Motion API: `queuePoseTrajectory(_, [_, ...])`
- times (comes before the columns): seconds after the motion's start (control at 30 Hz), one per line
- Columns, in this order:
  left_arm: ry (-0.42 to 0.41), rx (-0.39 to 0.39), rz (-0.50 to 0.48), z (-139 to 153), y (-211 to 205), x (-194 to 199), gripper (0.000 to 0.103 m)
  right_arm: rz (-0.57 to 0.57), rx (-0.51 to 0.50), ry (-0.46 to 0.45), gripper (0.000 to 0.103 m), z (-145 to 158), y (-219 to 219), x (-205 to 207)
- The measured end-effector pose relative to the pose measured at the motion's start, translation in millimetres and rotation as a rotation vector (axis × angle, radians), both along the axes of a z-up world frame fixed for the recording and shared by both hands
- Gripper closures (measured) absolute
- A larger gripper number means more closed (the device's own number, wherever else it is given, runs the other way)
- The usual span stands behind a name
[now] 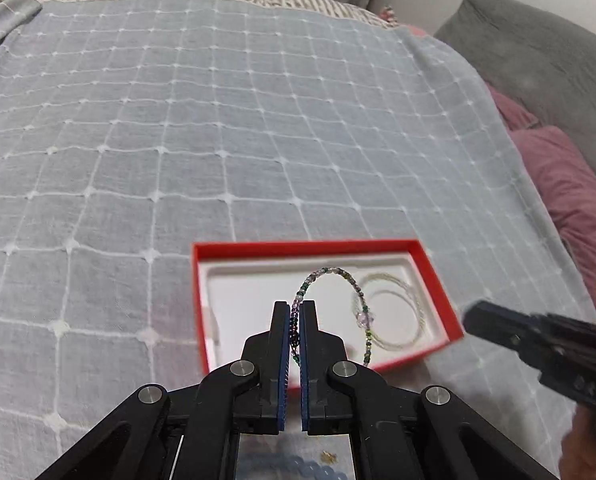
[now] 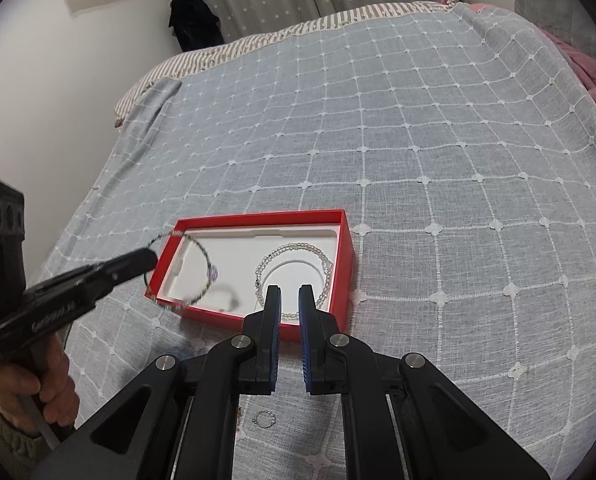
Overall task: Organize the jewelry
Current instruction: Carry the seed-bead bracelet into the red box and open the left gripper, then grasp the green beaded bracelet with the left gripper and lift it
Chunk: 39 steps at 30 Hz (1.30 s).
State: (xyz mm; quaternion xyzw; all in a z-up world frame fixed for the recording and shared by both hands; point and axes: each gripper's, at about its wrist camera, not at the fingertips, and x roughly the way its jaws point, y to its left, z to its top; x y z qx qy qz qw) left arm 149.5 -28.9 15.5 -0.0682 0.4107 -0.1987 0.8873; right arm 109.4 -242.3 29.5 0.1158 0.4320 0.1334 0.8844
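My left gripper [image 1: 296, 308] is shut on a bracelet of green and purple beads [image 1: 329, 270], whose loop hangs over the red box [image 1: 298, 247] with a white insert. A clear, pale bracelet [image 1: 417, 312] lies coiled in the box's right half. In the right wrist view the left gripper [image 2: 150, 258] holds the beaded bracelet [image 2: 206, 258] above the left end of the box [image 2: 258, 216]. My right gripper [image 2: 290, 292] hovers over the box's near edge by the pale bracelet [image 2: 294, 246], its pads almost together with nothing between them. Its tip [image 1: 473, 320] shows at the right of the left wrist view.
The box sits on a bed under a grey-blue grid-patterned cover [image 2: 417, 140]. A small ring-like piece [image 2: 264, 419] lies on the cover under my right gripper. Blue beads [image 1: 294, 468] show beneath my left gripper. Pink [image 1: 569, 200] and grey [image 1: 537, 60] pillows lie at the right.
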Motion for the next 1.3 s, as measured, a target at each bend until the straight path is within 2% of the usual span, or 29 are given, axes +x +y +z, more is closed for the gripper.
queuePoseTrajectory(0.2, [-0.002,0.022,0.035,-9.5,0.8,14.2,0.102,0.026,-0.003,-0.003,0.093,-2.5,6.5,-0.1])
queuePoseTrajectory(0.23, [0.0,0.026,0.045,-10.9,2.6,15.6,0.095,0.028,-0.006,-0.003,0.092,-2.8,7.7,-0.1])
queuePoseTrajectory(0.27, [-0.001,0.028,0.049,-11.1,4.6,16.0,0.083,0.028,-0.009,-0.002,0.091,-3.0,8.4,-0.5])
queuePoseTrajectory(0.33, [-0.018,0.036,0.06,-9.1,7.9,13.2,0.068,0.026,-0.011,0.001,0.081,-3.3,8.7,-0.8])
queuePoseTrajectory(0.37, [-0.028,0.038,0.059,-7.2,9.2,11.2,0.061,0.023,-0.01,0.001,0.077,-3.2,8.5,-1.4])
queuePoseTrajectory(0.4, [-0.034,0.046,0.059,-5.1,10.9,8.8,0.06,0.018,-0.008,-0.001,0.073,-2.7,7.9,-2.3])
queuePoseTrajectory(0.67, [0.028,0.132,0.069,-8.2,41.1,-35.0,0.059,0.053,0.022,0.025,0.07,0.8,14.8,-23.4])
queuePoseTrajectory(0.83, [0.092,0.118,0.072,-25.8,60.8,-61.4,0.059,0.078,0.026,0.061,0.07,-7.7,20.3,-32.1])
queuePoseTrajectory(0.93, [0.11,0.102,0.034,-33.1,58.5,-71.2,0.059,0.088,0.025,0.072,0.07,-12.6,24.4,-31.4])
queuePoseTrajectory(1.07, [0.105,0.102,-0.003,-34.6,52.4,-73.2,0.059,0.123,0.034,0.067,0.071,-13.5,32.4,-33.2])
queuePoseTrajectory(1.2, [0.136,0.089,-0.019,-42.2,52.6,-73.6,0.06,0.147,0.057,0.075,0.072,-15.8,38.0,-33.4])
queuePoseTrajectory(1.3, [0.157,0.113,-0.048,-47.1,44.9,-77.5,0.06,0.173,0.05,0.08,0.072,-17.8,45.4,-34.9])
